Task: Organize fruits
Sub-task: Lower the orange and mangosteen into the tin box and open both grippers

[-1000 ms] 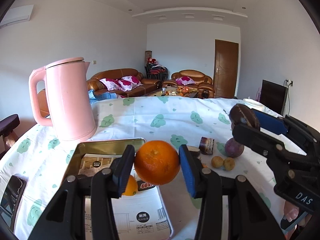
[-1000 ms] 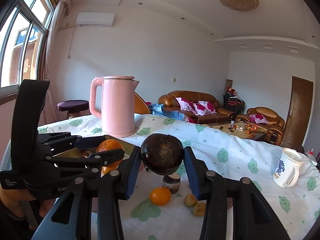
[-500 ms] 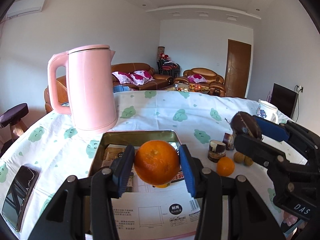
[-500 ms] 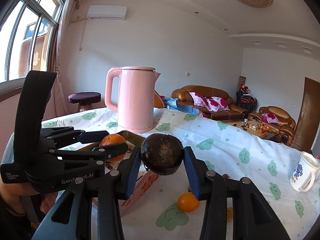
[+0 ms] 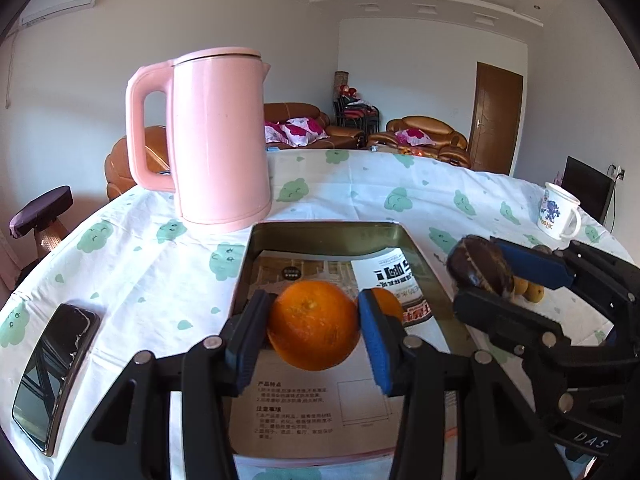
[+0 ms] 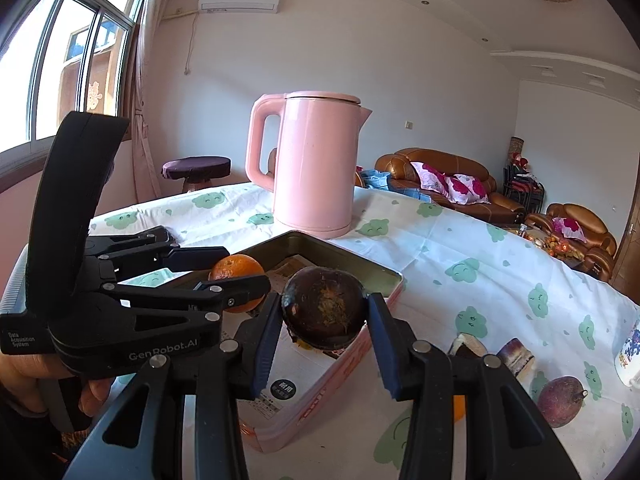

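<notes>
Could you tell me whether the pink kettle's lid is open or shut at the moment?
Shut. The pink kettle stands upright on the tablecloth beyond the tin, and its lid sits flat and flush on the rim in both views.

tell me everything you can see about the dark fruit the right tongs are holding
The dark fruit is round, dark purple-brown, with a dull, slightly scuffed skin and a pale rough patch facing the camera. The right tongs clamp it between blue pads, off the table, at the near corner of the metal tray, beside the held orange.
</notes>
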Tool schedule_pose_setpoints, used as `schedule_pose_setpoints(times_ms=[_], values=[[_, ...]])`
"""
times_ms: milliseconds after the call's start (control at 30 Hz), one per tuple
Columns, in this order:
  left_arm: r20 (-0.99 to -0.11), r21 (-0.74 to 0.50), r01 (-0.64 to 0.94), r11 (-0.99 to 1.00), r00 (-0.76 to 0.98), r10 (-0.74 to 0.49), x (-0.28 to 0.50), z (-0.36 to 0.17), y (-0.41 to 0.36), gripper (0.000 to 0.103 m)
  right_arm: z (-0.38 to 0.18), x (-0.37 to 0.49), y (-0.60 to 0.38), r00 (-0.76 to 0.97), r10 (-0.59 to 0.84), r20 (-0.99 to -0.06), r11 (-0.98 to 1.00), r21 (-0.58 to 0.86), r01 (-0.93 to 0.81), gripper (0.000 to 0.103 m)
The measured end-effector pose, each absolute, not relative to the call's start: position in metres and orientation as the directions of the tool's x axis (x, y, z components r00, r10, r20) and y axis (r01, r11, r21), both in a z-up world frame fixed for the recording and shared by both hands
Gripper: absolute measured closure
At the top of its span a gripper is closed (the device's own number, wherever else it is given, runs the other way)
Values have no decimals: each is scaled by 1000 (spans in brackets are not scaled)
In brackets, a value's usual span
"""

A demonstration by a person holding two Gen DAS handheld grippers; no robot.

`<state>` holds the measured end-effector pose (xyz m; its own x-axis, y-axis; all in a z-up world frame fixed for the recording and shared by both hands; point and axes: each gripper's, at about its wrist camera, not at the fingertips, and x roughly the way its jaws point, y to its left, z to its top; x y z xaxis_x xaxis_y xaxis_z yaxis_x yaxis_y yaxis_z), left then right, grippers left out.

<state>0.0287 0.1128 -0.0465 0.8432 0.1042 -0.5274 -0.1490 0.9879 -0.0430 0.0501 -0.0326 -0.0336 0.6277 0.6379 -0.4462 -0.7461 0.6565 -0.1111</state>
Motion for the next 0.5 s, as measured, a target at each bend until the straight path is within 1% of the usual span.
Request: schedule_pose_setpoints(times_ms=[200,367,433,467,500], values=[[-555,-53,-172,984,824,114,29,-54,125,55,-41,54,-11,596,617,-514,626,-140,-768,58],[-549,-51,-182,982,826,125,28,-53,126,54,-48,58,-5,580,593,-559,617,-149,-773,57],[-545,-45,-189,981,828,135,27,-52,125,54,-48,60,-5,577,591,-564,620,-140,-772,55],[-543,-46,-190,981,829,135,27,-51,125,53,-48,61,-7,580,590,-561,627,-134,-768,51],[-541,-48,-192,980,830,136,27,-50,125,49,-47,62,-9,585,589,-557,636,-127,-761,45]])
